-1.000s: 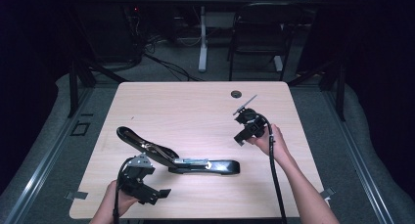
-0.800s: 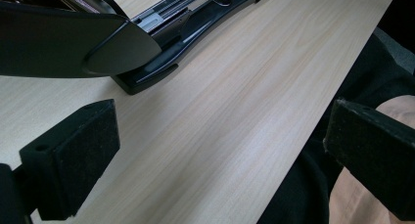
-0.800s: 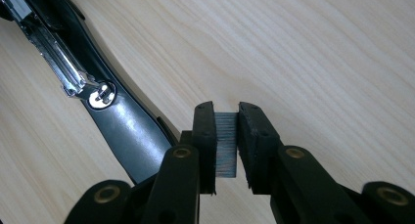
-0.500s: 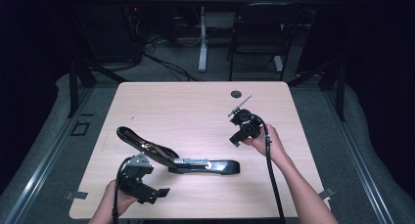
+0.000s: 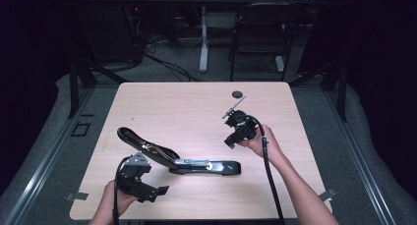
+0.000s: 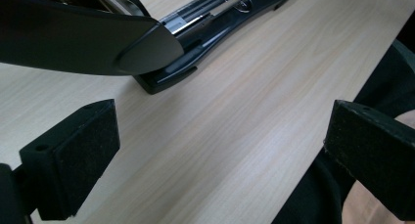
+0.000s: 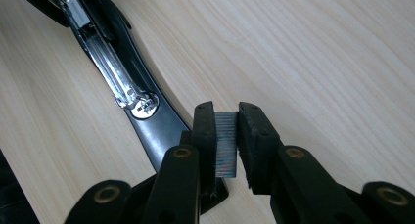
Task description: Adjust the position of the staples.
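A black stapler (image 5: 206,166) lies on the wooden table (image 5: 187,112), swung open. Its lid (image 5: 142,144) tilts up to the left and its shiny staple channel (image 7: 105,62) is bare. My right gripper (image 5: 231,140) hovers just above and right of the stapler's right end, pointing down at it. In the right gripper view this gripper (image 7: 226,136) is shut on a grey strip of staples (image 7: 226,145), just past the base's end. My left gripper (image 5: 150,185) rests near the table's front left edge, in front of the lid. Its pads (image 6: 78,155) stand wide apart, open with nothing between them.
A small black round grommet (image 5: 237,94) sits near the table's far edge. A chair (image 5: 260,33) and a desk leg (image 5: 203,43) stand on the floor beyond the table. A cable (image 5: 270,181) trails from the right gripper along the forearm.
My right gripper has drifted slightly left toward the stapler with the staple strip still in it. The left gripper and the stapler have not moved.
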